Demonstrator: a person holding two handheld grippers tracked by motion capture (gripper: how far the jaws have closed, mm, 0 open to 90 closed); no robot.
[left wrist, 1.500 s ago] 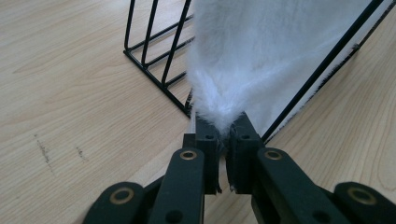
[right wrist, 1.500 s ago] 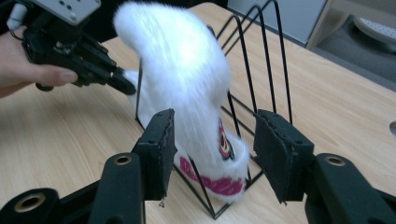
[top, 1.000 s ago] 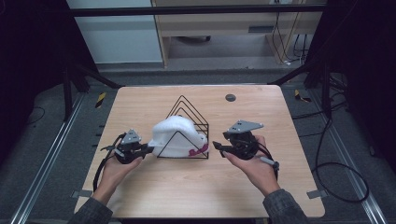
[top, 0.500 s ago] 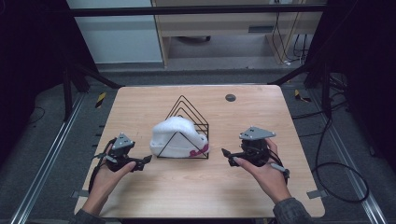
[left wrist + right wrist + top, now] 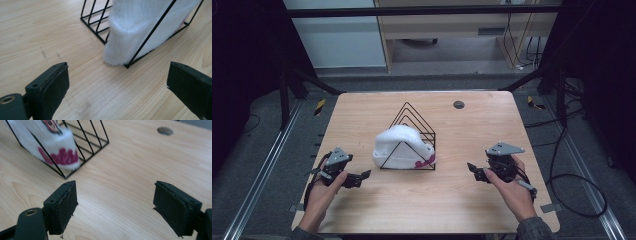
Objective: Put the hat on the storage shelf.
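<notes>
A white fluffy hat [image 5: 399, 145] with pink lettering sits inside a black wire triangular rack [image 5: 406, 104] at the table's middle. My left gripper [image 5: 363, 176] rests low on the table to the hat's left, apart from it. Its jaws have just been opening and stand open, with bare wood between them [image 5: 117, 82]; the hat [image 5: 140, 32] and rack [image 5: 95, 15] lie ahead. My right gripper [image 5: 472, 169] is to the rack's right, open and holding nothing [image 5: 115, 202]. Its jaws have just been closing a little. Ahead and to its left is the hat [image 5: 57, 152].
The wooden table [image 5: 452, 200] has bare surface in front of the rack and on both sides. A round dark grommet [image 5: 458, 104] sits near the far edge, also seen ahead of the right gripper [image 5: 165, 130]. Dark frame bars and cables surround the table.
Both grippers were at the hat's sides a second ago. They have opened and drawn away outward and toward the near edge, leaving the hat in the rack.
</notes>
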